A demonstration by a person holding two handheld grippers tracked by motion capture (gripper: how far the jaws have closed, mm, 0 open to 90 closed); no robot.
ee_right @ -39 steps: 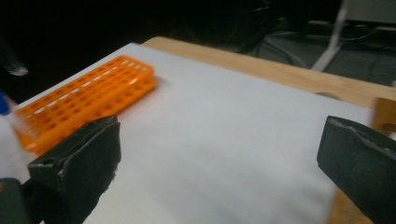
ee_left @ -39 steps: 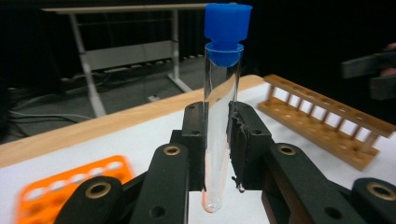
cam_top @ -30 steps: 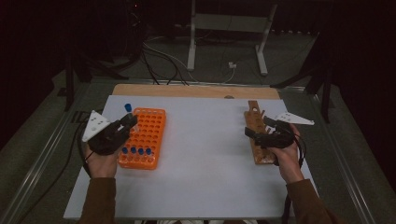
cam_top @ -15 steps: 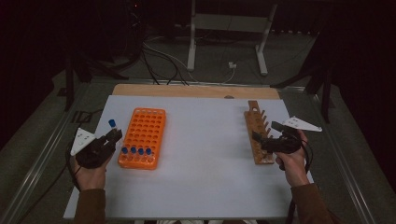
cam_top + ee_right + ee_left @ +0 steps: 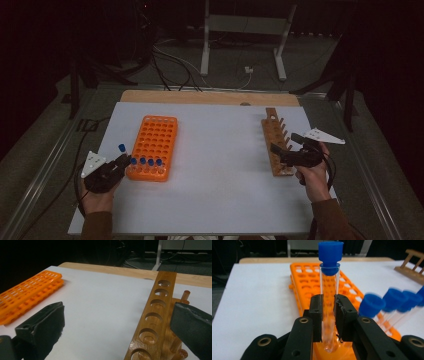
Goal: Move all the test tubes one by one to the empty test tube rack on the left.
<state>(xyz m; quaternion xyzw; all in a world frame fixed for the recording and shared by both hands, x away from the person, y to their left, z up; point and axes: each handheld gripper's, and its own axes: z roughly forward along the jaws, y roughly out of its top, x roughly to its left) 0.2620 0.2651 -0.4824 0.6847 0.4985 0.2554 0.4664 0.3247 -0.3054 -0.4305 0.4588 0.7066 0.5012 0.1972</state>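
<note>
My left gripper is shut on a clear test tube with a blue cap, held upright by its lower part. In the high view this gripper sits just off the near left corner of the orange tube rack, with the held tube's cap sticking up. Several blue-capped tubes stand in the rack's near row. At the right, my right gripper is open beside the wooden rack, and in the right gripper view its jaws stand wide apart around the rack's near holes.
A white sheet covers the table, with a bare wooden strip along its far edge. Cables and a metal stand lie on the dark floor beyond. Open sheet lies between the two racks.
My left gripper has carried the blue-capped tube from above the orange rack down and to the left, to its near left corner. The right hand has hardly moved.
</note>
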